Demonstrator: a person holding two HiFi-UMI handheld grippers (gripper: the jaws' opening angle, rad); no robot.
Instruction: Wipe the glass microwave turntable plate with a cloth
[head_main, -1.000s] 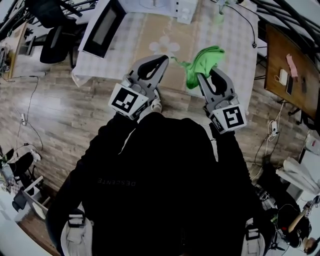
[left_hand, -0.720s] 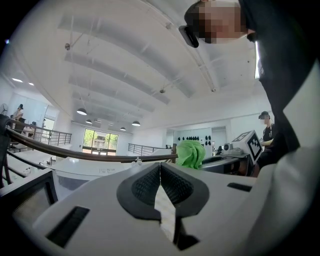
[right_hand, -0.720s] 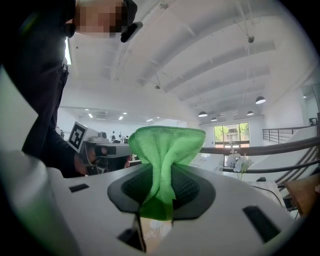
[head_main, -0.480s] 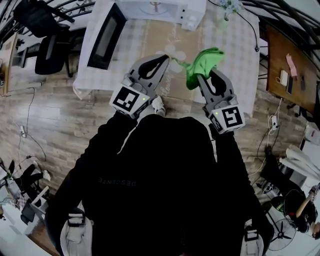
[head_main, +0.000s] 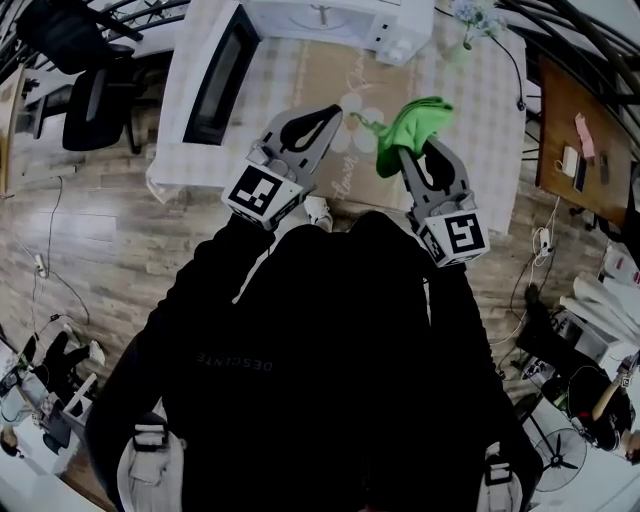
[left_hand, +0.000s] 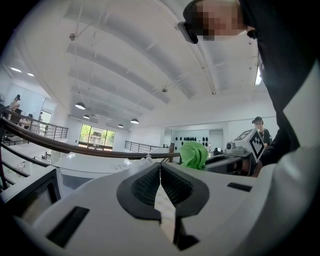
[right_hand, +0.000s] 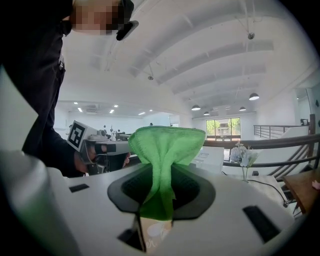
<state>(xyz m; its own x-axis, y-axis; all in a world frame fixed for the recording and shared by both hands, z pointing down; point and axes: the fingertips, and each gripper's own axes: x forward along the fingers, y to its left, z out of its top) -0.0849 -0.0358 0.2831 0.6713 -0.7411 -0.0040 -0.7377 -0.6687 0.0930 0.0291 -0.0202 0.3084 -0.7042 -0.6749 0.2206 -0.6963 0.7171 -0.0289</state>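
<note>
**Gripping green cloth (head_main: 408, 122) over the surface (head_main: 455, 95)**

Pinches its bunched fold tight between the closed jaws of the right tool (head_main: 415, 152). Holds the left tool (head_main: 328, 115) fully closed, gripping nothing, just beside, near the open microwave (head_main: 350, 20).

a big open lab or office hall: high beamed white ceiling (left_hand: 125, 50), mezzanine railings (left_hand: 50, 131), an office chair (head_main: 95, 105), loose cables (head_main: 516, 75) (a microwave (head_main: 330, 15) sits on a clothed table (head_main: 460, 120)).

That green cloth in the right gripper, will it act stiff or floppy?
Probably floppy: the green cloth bunches where the right gripper pinches it and fans loosely beyond the jaws. Likely light too, since that one narrow pinch carries all of it.
</note>
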